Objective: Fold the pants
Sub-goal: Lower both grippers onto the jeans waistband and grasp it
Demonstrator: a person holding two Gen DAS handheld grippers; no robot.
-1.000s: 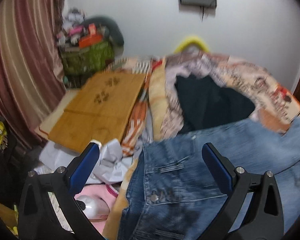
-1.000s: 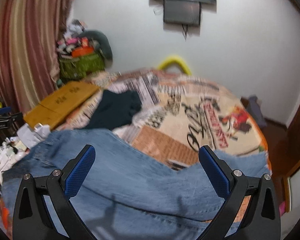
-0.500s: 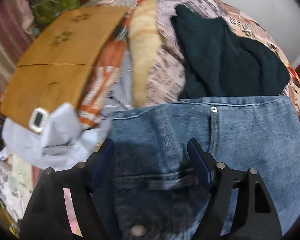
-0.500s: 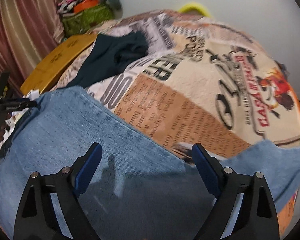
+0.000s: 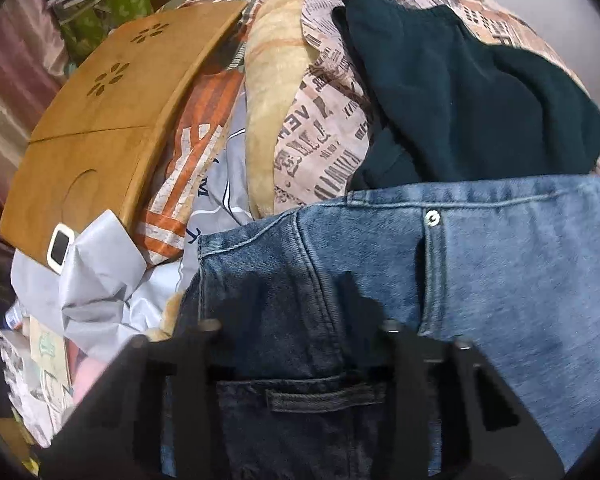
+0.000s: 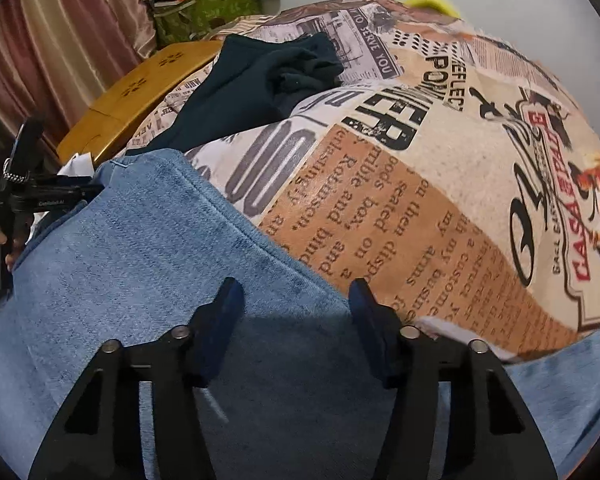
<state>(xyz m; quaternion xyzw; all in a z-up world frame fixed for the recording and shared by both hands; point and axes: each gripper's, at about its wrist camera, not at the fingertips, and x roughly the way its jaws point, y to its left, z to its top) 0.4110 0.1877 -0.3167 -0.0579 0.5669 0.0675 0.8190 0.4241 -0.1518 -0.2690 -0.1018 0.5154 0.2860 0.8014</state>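
Even, soft indoor light lit both views, without glare. The black two-finger left gripper (image 5: 296,344) and black right gripper with blue pads (image 6: 294,316) each threw a dark shadow forward onto the blue denim pants (image 5: 500,264). Fisheye distortion bulged the newspaper-print bedspread (image 6: 440,184) and blackened the corners. The left fingertips sat lost in shadow; edges blurred slightly.

We are seeing the jeans (image 5: 500,264) showing faded blue denim, darker indigo near the waistband, with a silver rivet (image 5: 433,218). The bedspread (image 6: 440,184) is showing a newspaper print in cream, tan, grey and black lettering, with red touches. A sweater (image 5: 460,92) is looking dark teal. The wooden board (image 5: 100,120) is glowing honey brown, the curtain (image 6: 68,40) running in pink and beige stripes, the right gripper (image 6: 294,312) wearing blue pads on black
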